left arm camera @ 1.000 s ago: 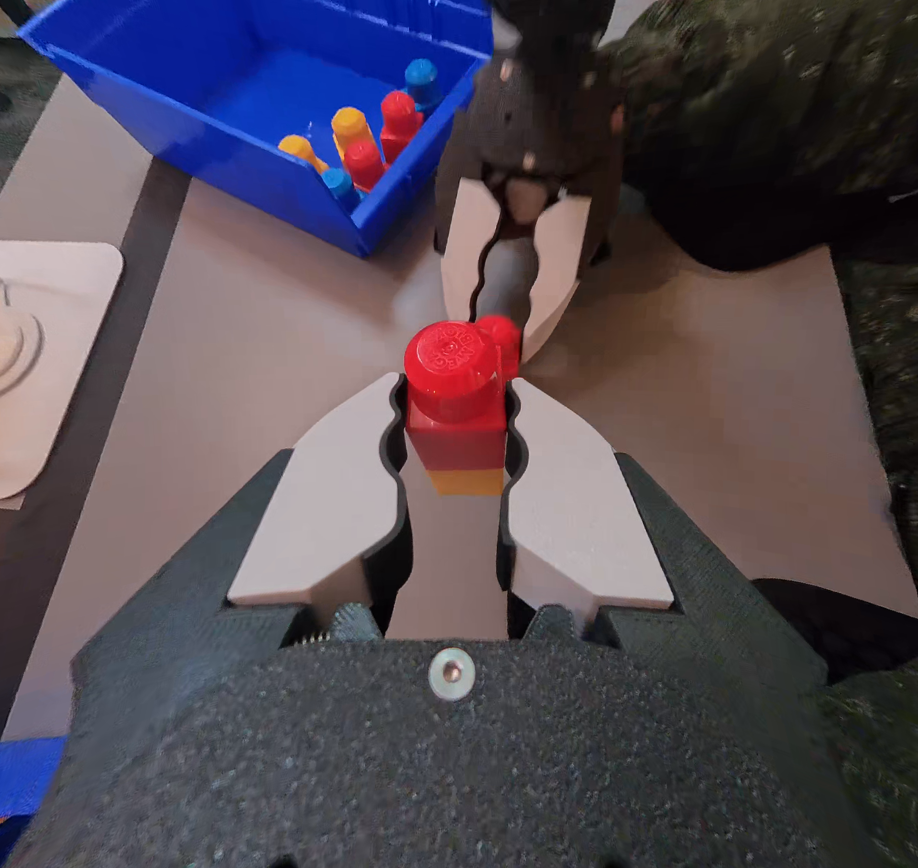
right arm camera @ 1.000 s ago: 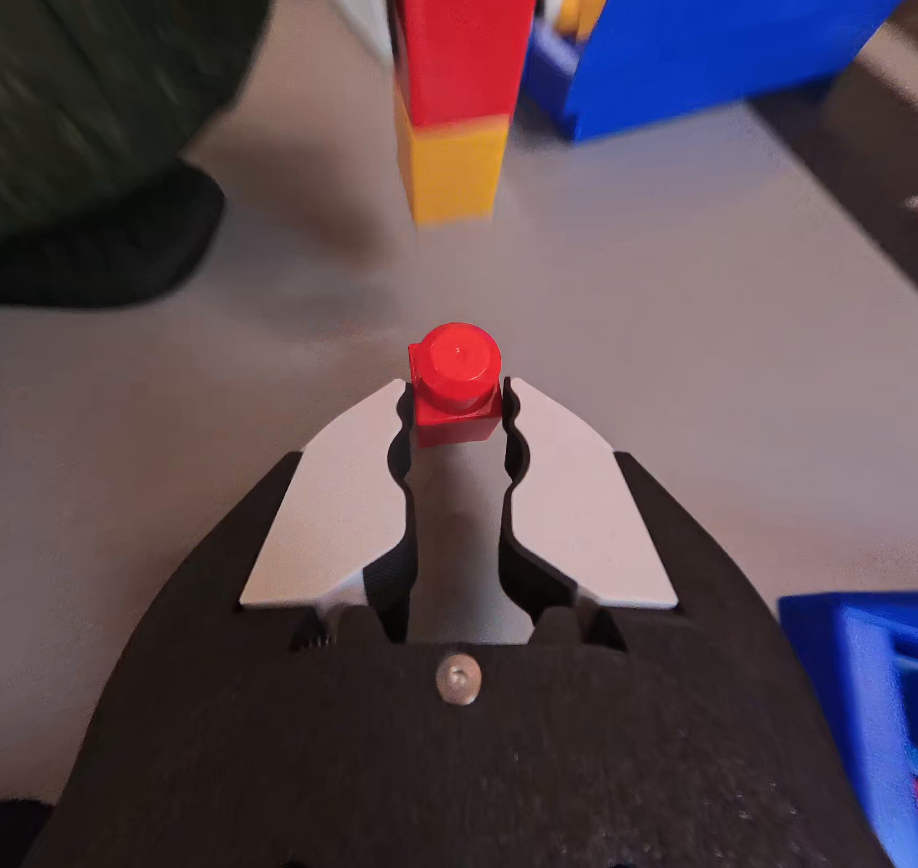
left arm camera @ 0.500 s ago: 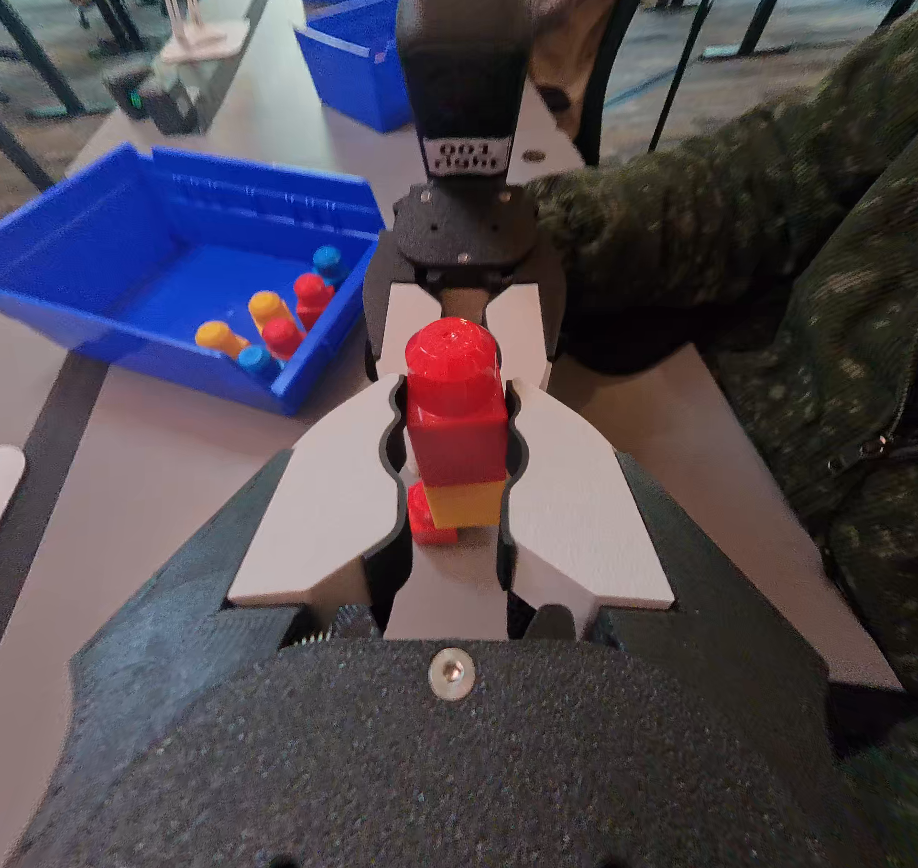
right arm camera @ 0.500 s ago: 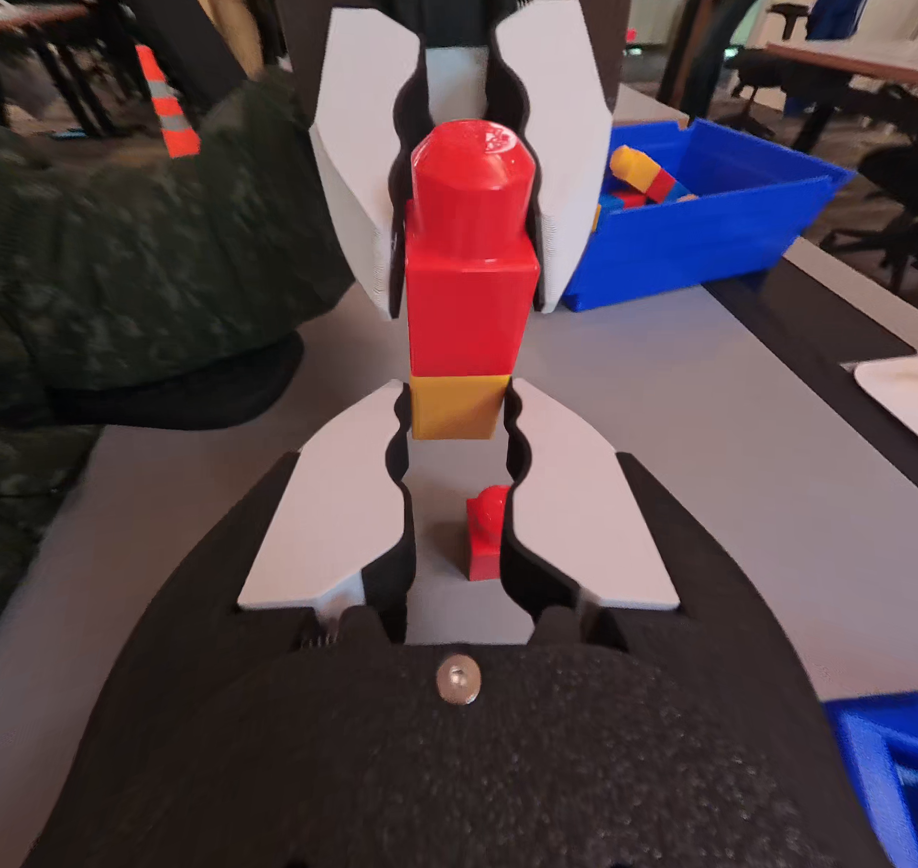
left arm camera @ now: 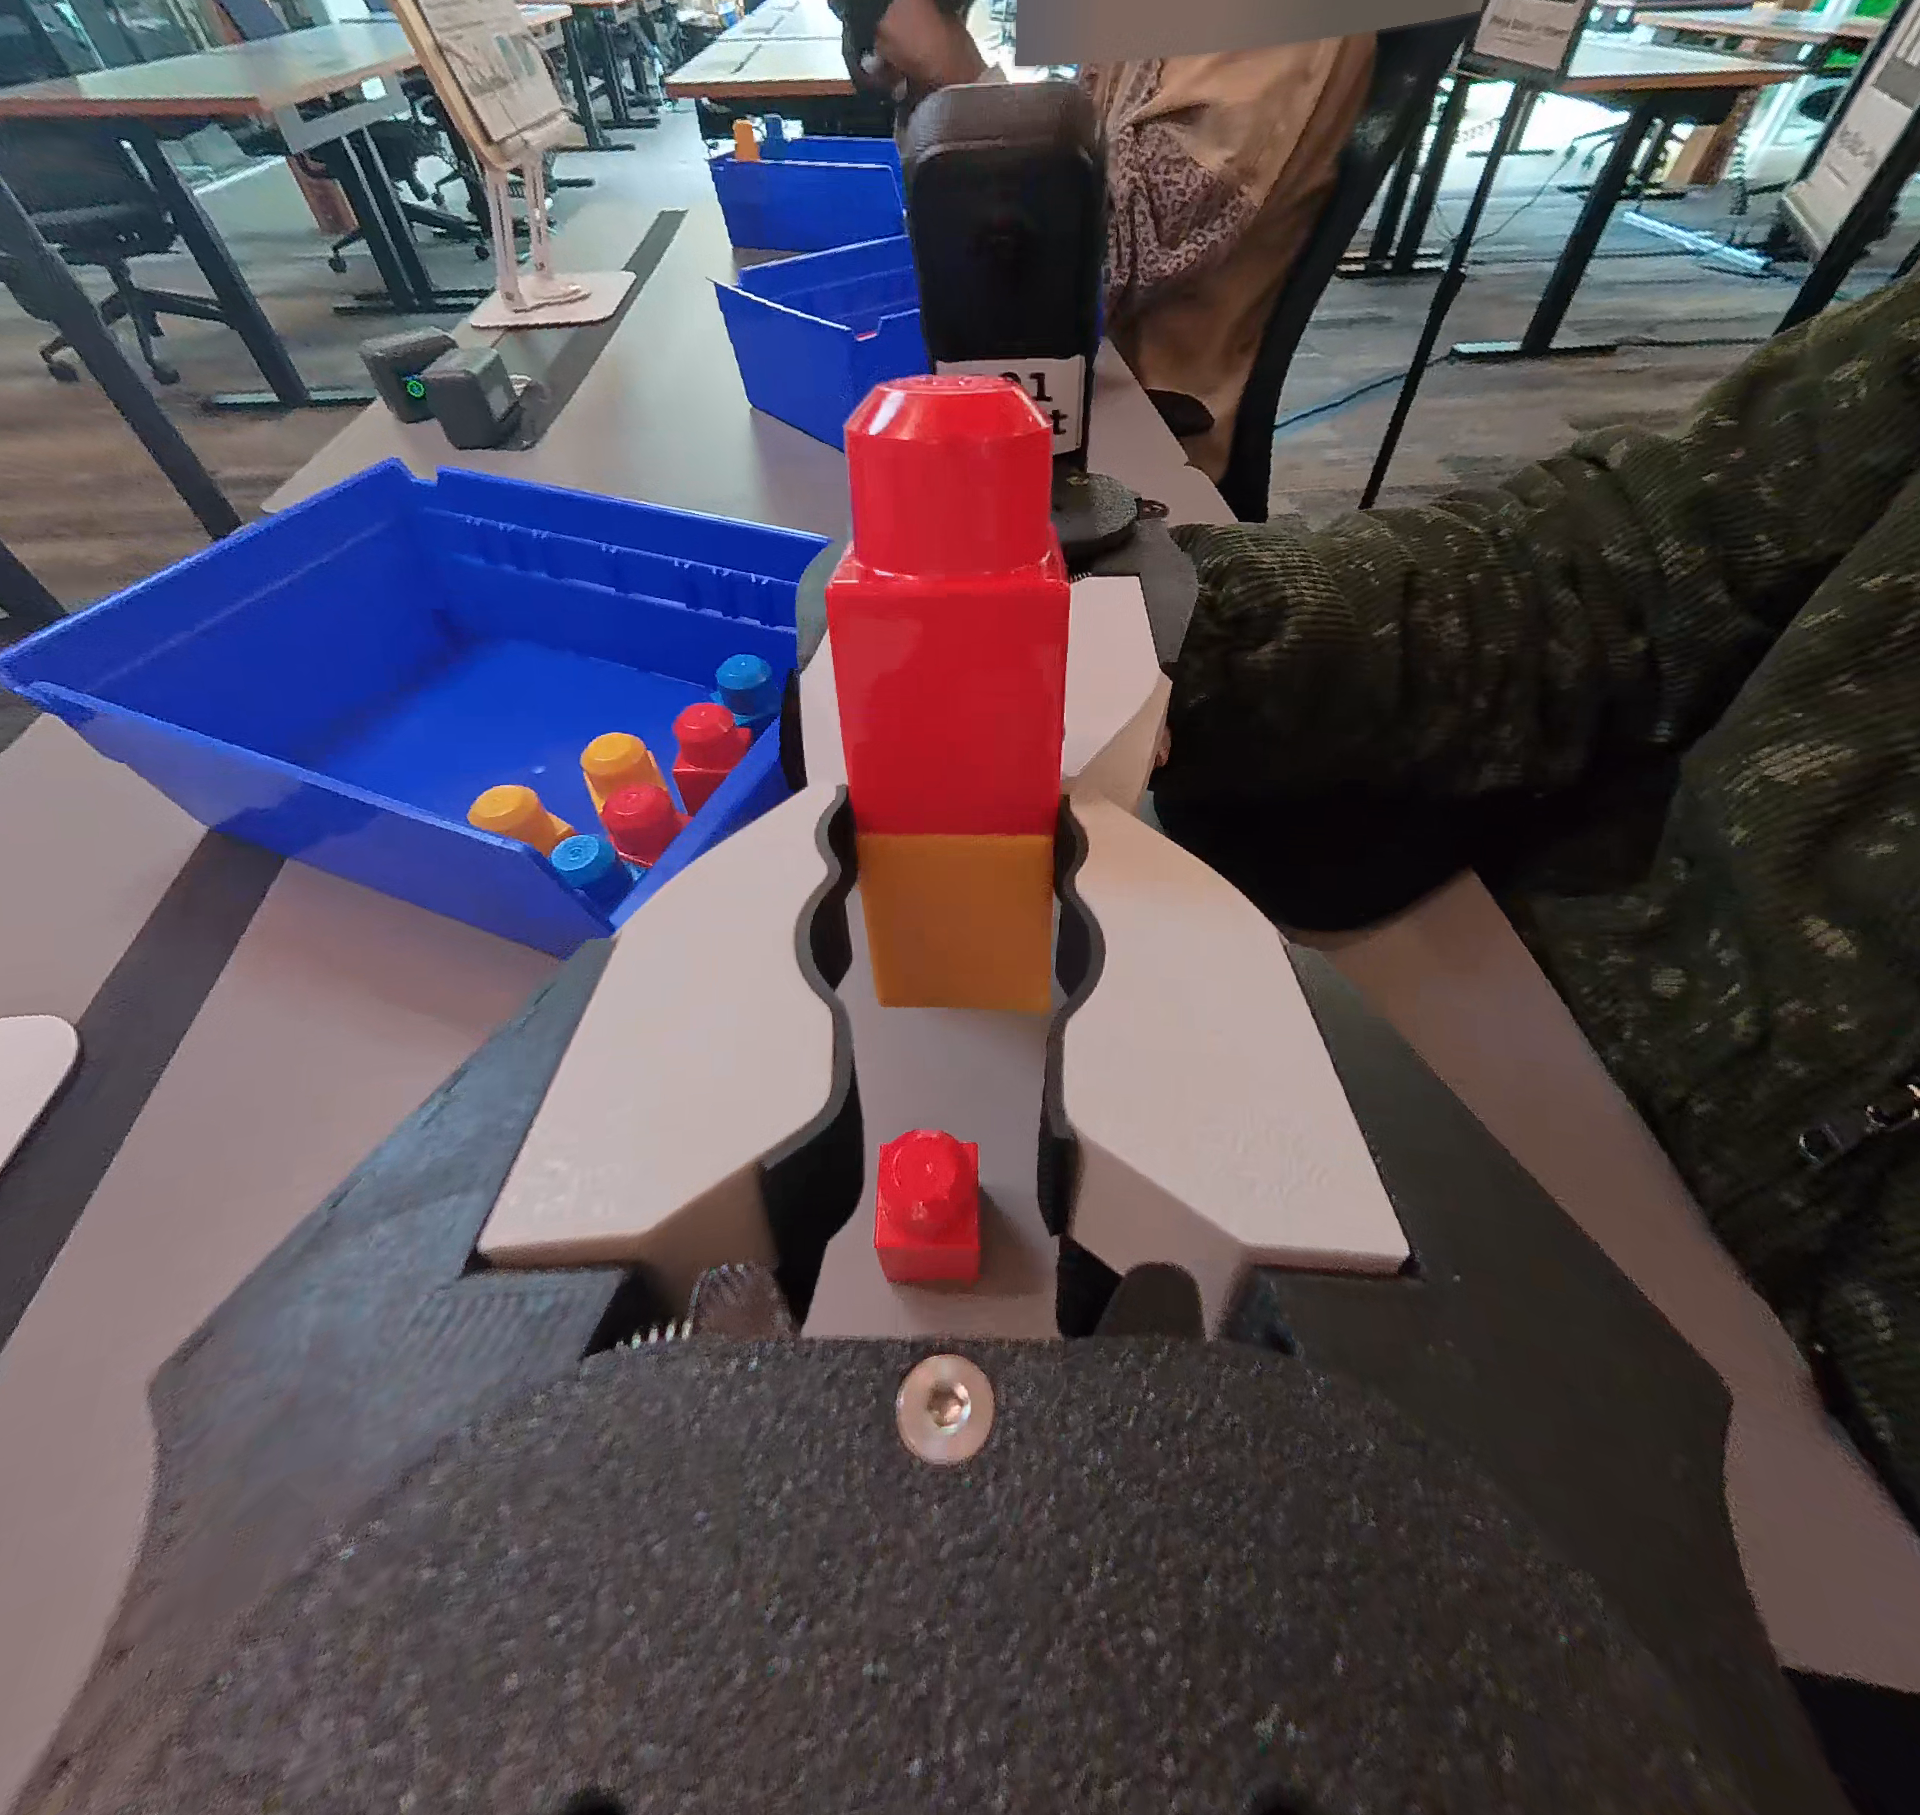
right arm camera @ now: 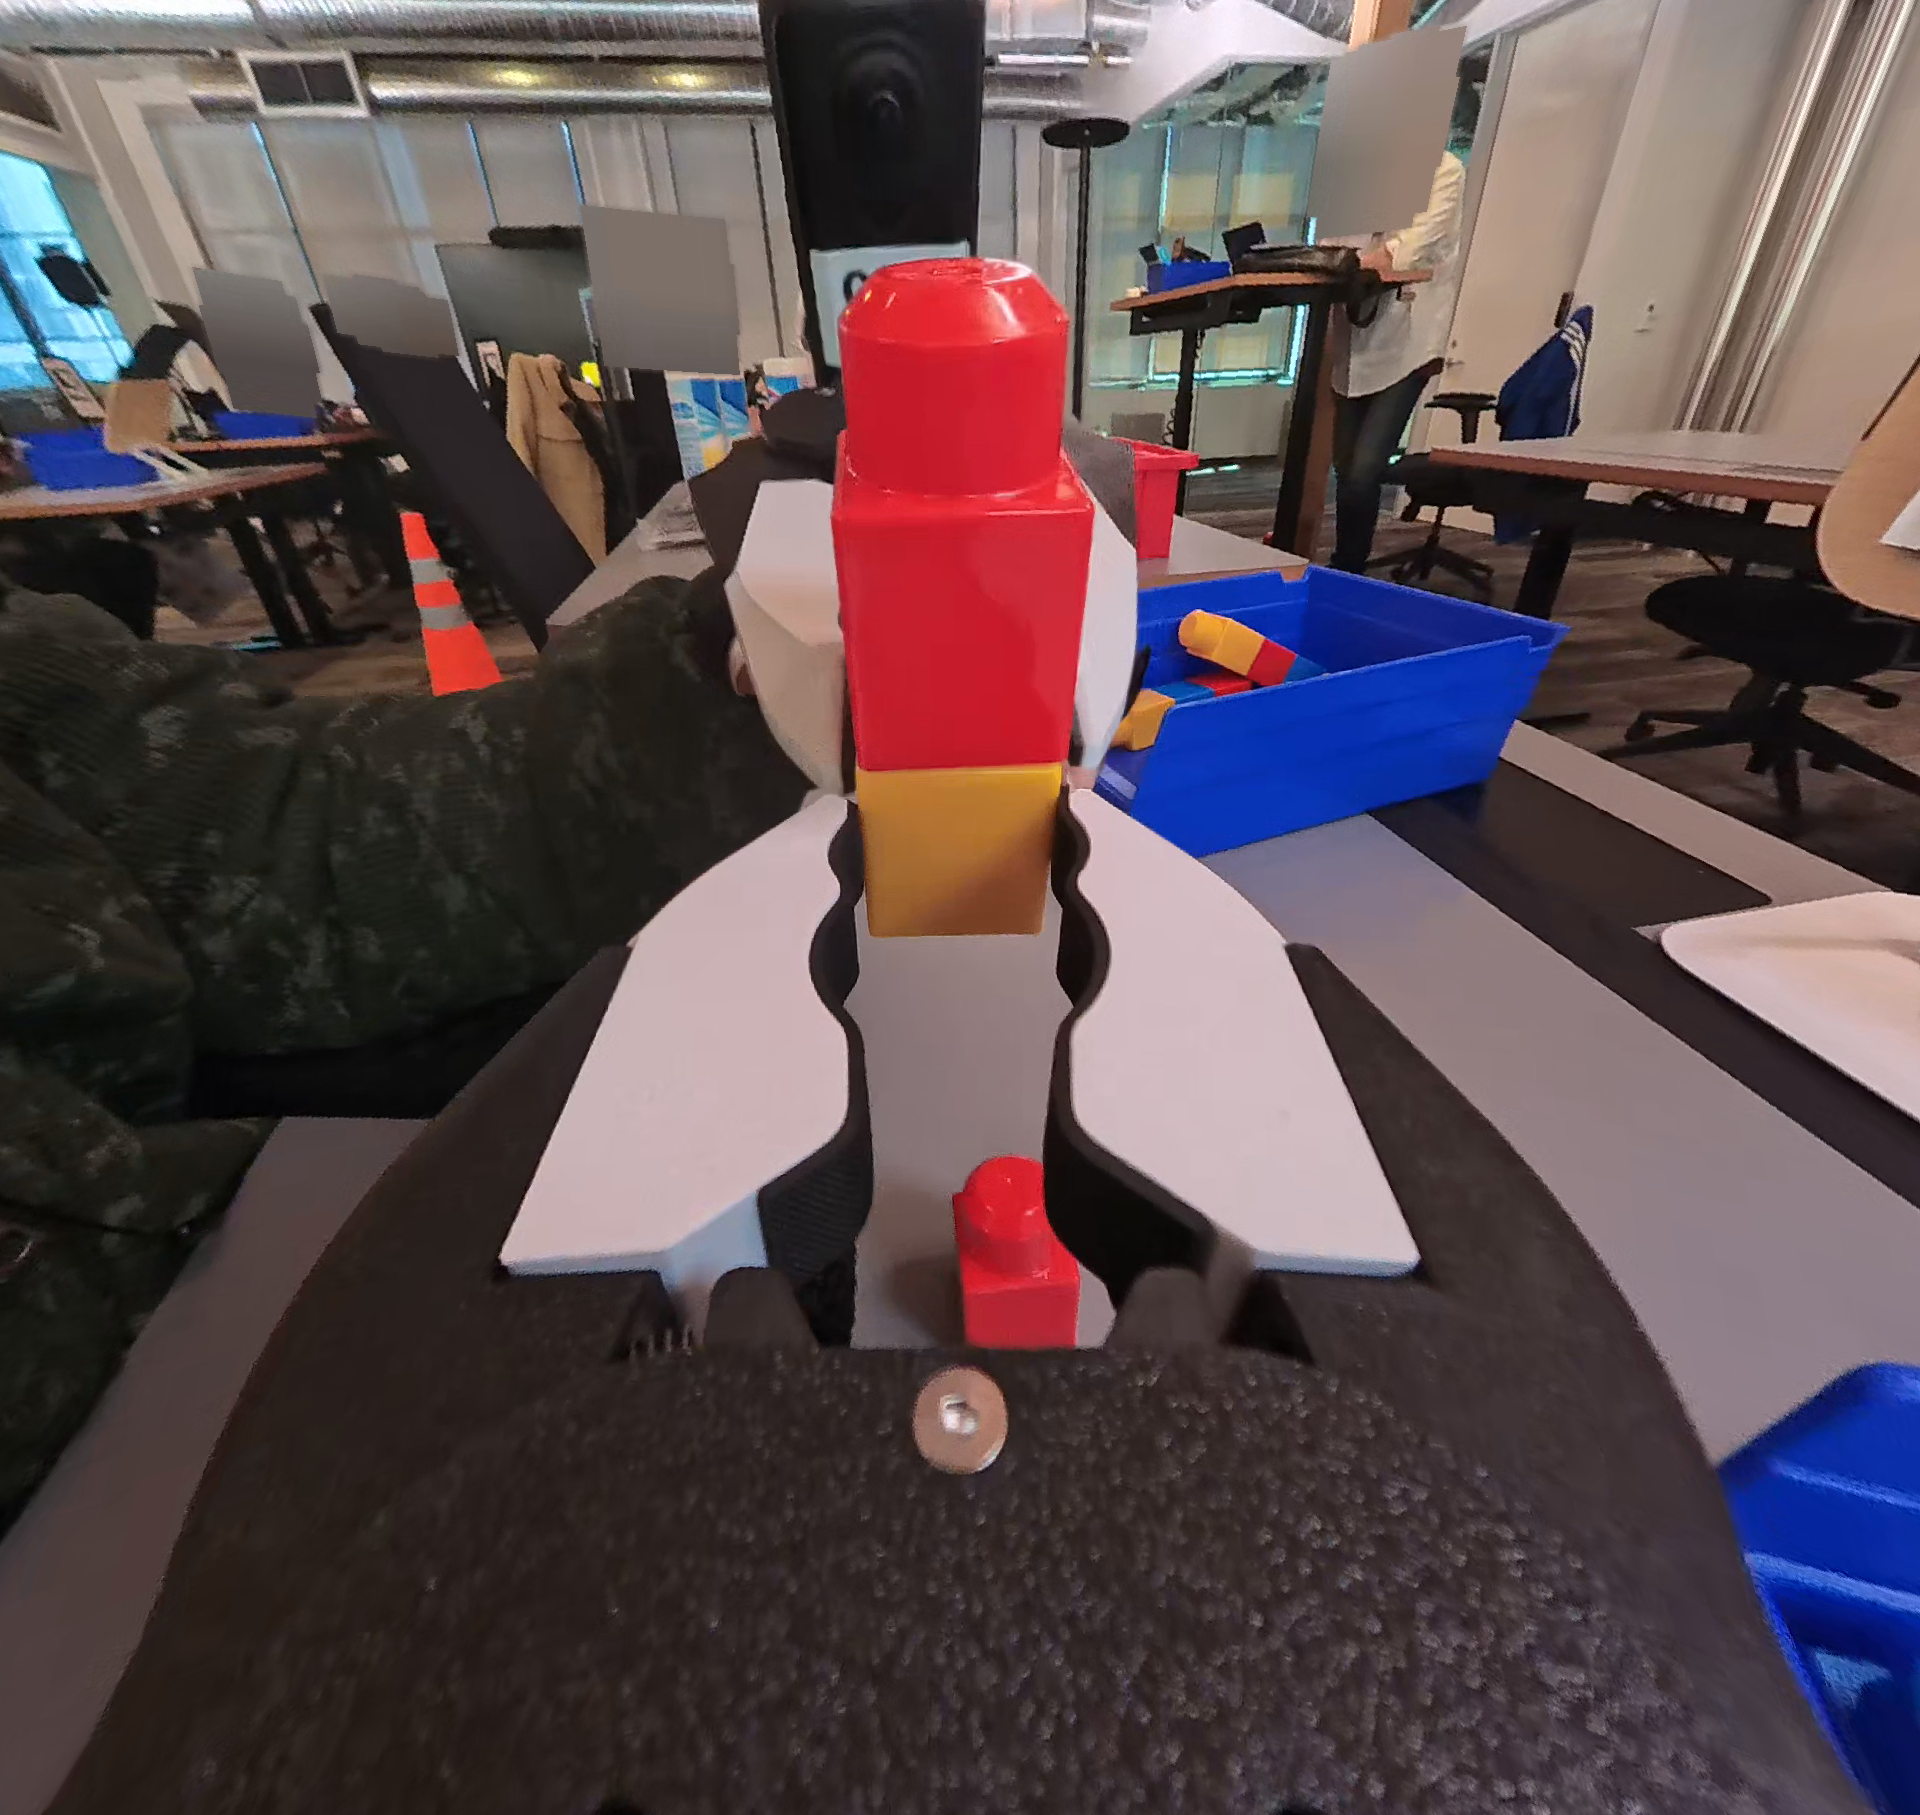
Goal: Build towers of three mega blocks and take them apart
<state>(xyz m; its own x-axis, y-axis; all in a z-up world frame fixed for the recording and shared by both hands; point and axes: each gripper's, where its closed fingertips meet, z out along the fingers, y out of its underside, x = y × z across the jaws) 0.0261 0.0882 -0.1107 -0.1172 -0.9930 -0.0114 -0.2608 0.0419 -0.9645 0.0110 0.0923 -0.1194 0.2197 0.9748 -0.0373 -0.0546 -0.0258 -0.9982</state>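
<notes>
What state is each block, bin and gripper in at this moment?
red-on-orange stack: two blocks joined, upright, held clear of the table.
small red block: loose, upright on the table, below the stack.
blue bin: open, several loose blocks inside.
left gripper: jaws closed against the stack.
right gripper: jaws closed against the stack from the opposite side.
</notes>
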